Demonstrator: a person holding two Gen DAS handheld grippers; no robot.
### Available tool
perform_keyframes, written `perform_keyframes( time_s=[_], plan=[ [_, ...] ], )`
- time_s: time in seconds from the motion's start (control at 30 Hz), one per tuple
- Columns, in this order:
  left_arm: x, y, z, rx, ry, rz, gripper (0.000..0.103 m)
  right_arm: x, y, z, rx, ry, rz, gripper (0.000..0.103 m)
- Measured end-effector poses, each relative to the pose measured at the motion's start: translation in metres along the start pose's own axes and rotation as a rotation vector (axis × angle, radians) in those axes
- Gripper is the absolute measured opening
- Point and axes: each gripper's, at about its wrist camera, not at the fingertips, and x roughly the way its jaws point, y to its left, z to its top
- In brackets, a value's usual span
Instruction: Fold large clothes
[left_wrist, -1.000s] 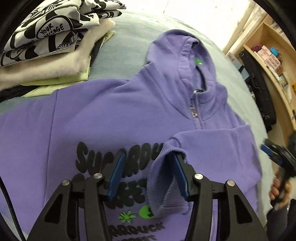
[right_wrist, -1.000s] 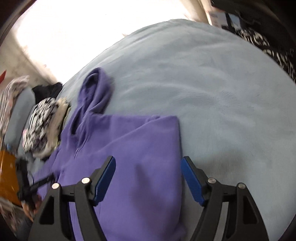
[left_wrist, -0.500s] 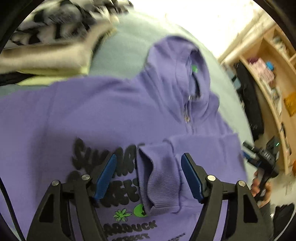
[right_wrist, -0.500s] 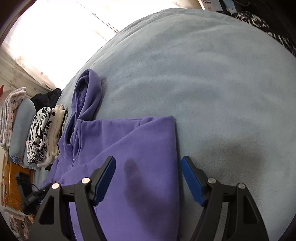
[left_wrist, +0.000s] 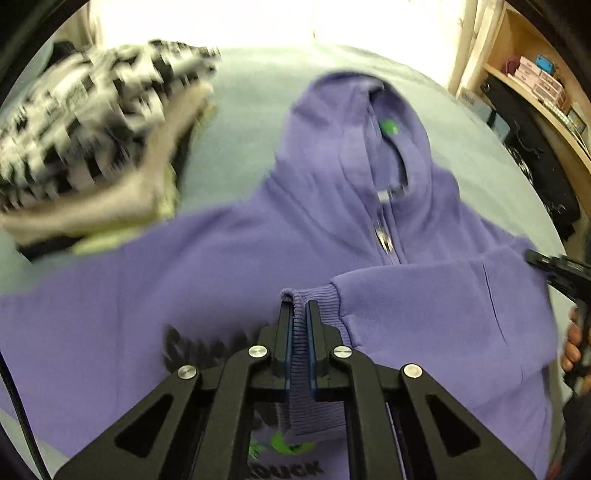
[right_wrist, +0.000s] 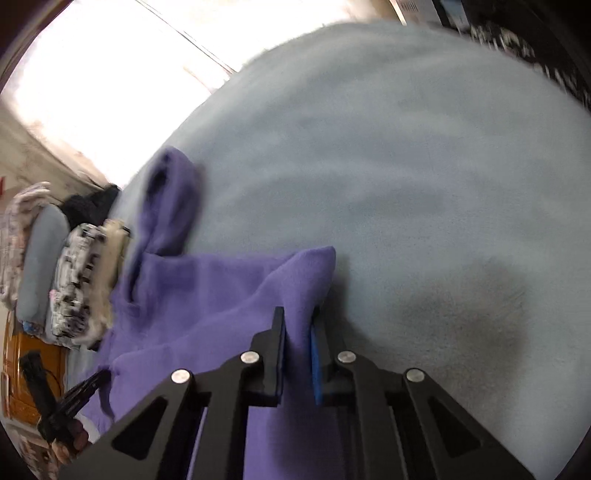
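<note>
A purple zip hoodie (left_wrist: 240, 258) lies front-up on a light blue blanket, hood toward the far side, one sleeve folded across the chest. My left gripper (left_wrist: 299, 310) has its jaws closing hard on that sleeve's ribbed cuff (left_wrist: 325, 295), and the pads press on the rib knit. In the right wrist view my right gripper (right_wrist: 297, 317) is closing its jaws on the hoodie's (right_wrist: 207, 295) folded side edge, with fabric bunched up between the pads. Each gripper also shows in the other view: the right gripper (left_wrist: 539, 260) in a hand, and the left gripper (right_wrist: 92, 380).
A stack of folded clothes (left_wrist: 92, 147) topped by a black-and-white print sits beside the hoodie's far shoulder, seen also as the stack (right_wrist: 81, 280). Wooden shelves (left_wrist: 535, 92) with boxes stand past the bed. Bare blue blanket (right_wrist: 424, 166) stretches beyond the hoodie.
Both grippers went from open to shut. The left one closed on the sleeve cuff and rose a little. The right one pinched the hoodie's side edge, pulling the fabric up into a peak.
</note>
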Motion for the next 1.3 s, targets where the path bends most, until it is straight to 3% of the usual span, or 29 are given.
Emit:
perform_keyframes(
  time_s=[0.07, 0.17, 0.27, 0.33, 0.4, 0.47, 0.57, 0.7, 0.83, 0.9, 0.97, 1.0, 1.03, 1.07, 1.1, 1.13, 1.2, 1.3],
  plan=[
    [0.006, 0.006, 0.004, -0.011, -0.003, 0.027, 0.004, -0.008, 0.006, -0.003, -0.03, -0.061, 0.001, 0.01],
    [0.03, 0.013, -0.003, -0.013, 0.054, 0.056, 0.004, 0.021, 0.001, -0.01, -0.055, 0.017, -0.118, 0.011],
    [0.033, 0.003, -0.01, 0.05, 0.028, 0.101, 0.006, 0.022, 0.004, -0.015, -0.076, 0.011, -0.17, 0.018],
    [0.024, 0.002, -0.009, 0.051, 0.034, 0.086, 0.012, 0.01, 0.013, -0.016, -0.087, -0.006, -0.204, 0.019],
    [0.008, 0.007, -0.008, 0.033, 0.019, 0.012, 0.017, -0.012, 0.035, -0.024, -0.162, -0.067, -0.272, 0.021],
    [-0.013, 0.013, -0.007, -0.01, -0.027, -0.056, 0.022, -0.03, 0.057, -0.037, -0.226, -0.127, -0.297, 0.036],
    [-0.032, 0.01, -0.009, -0.063, -0.047, -0.091, 0.022, -0.039, 0.088, -0.058, -0.281, -0.129, -0.225, 0.039],
    [-0.028, -0.028, -0.019, -0.024, -0.035, -0.073, 0.022, -0.014, 0.13, -0.096, -0.298, -0.01, -0.056, 0.039],
    [-0.01, -0.048, -0.043, -0.056, 0.001, -0.062, 0.022, 0.023, 0.151, -0.131, -0.332, 0.07, -0.039, 0.039],
    [0.006, -0.049, -0.056, -0.05, 0.036, -0.016, 0.021, 0.035, 0.146, -0.14, -0.336, 0.109, -0.057, 0.039],
    [0.01, -0.044, -0.065, -0.046, 0.031, -0.035, 0.02, 0.031, 0.133, -0.147, -0.348, 0.101, -0.09, 0.031],
    [0.008, -0.04, -0.066, -0.046, 0.025, -0.049, 0.019, 0.024, 0.123, -0.147, -0.347, 0.092, -0.091, 0.023],
    [0.006, -0.036, -0.066, -0.047, 0.03, -0.064, 0.016, 0.018, 0.114, -0.144, -0.339, 0.094, -0.089, 0.003],
    [0.005, -0.031, -0.066, -0.048, 0.039, -0.083, 0.013, 0.013, 0.107, -0.142, -0.329, 0.097, -0.098, 0.002],
    [0.004, -0.025, -0.066, -0.047, 0.048, -0.104, 0.012, 0.005, 0.091, -0.139, -0.319, 0.07, -0.191, 0.002],
    [0.004, -0.021, -0.066, -0.05, 0.052, -0.117, 0.008, -0.005, 0.079, -0.135, -0.311, 0.049, -0.225, 0.001],
    [0.003, -0.013, -0.067, -0.055, 0.06, -0.15, 0.008, -0.023, 0.041, -0.125, -0.251, 0.034, -0.252, 0.0],
    [0.004, -0.014, -0.066, -0.045, 0.059, -0.152, 0.008, -0.041, 0.017, -0.12, -0.204, 0.023, -0.237, 0.0]
  ],
)
